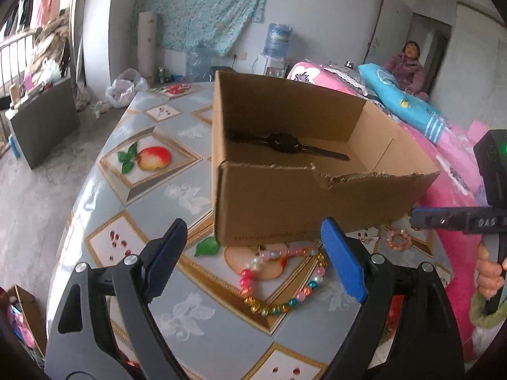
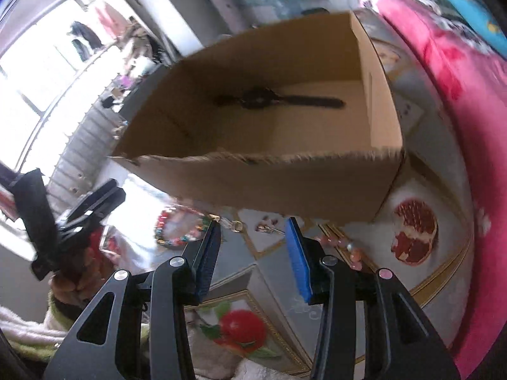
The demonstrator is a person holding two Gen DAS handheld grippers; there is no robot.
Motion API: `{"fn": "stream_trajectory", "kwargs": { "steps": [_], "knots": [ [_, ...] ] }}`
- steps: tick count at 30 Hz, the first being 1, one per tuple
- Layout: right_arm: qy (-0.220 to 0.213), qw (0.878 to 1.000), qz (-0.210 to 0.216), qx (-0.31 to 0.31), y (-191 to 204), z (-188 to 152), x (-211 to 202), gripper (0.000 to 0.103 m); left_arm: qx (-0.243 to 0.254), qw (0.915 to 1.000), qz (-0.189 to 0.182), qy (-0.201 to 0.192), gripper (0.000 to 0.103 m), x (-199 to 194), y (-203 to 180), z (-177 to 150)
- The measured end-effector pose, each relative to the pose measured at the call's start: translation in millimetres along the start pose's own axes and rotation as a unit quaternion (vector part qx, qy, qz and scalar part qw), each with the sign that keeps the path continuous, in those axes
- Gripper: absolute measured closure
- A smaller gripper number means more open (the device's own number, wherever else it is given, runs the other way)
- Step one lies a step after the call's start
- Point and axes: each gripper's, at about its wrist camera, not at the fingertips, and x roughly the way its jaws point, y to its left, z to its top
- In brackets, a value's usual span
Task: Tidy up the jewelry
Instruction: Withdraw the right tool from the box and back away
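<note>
Only from the left wrist is the colourful beaded necklace [image 1: 285, 280] seen sharply, lying on the fruit-patterned desk [image 1: 104, 212] between the wide-spread, empty left tool [image 1: 253, 253], while the blurred right-wrist view shows the half-open, empty right tool [image 2: 253, 250] before the open brown cardboard box [image 2: 285, 186] holding a black wristwatch [image 2: 259, 98].

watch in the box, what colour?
Black watch, strap and face; clearest in the left wrist view.
</note>
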Motion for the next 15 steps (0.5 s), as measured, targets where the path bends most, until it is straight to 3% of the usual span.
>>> {"fn": "stream_trajectory", "kwargs": {
  "steps": [8, 15],
  "knots": [
    [-0.006, 0.999, -0.042, 0.020, -7.7, 7.4, 13.8, 0.061, -0.007, 0.9999, 0.008, 0.004, 0.021, 16.1, -6.5, 4.8],
    [-0.013, 0.999, -0.026, 0.034, -19.9, 5.7, 11.8, 0.061, -0.013, 0.9999, 0.006, 0.004, 0.021, 23.5, -7.4, 10.8]
  ]
}}
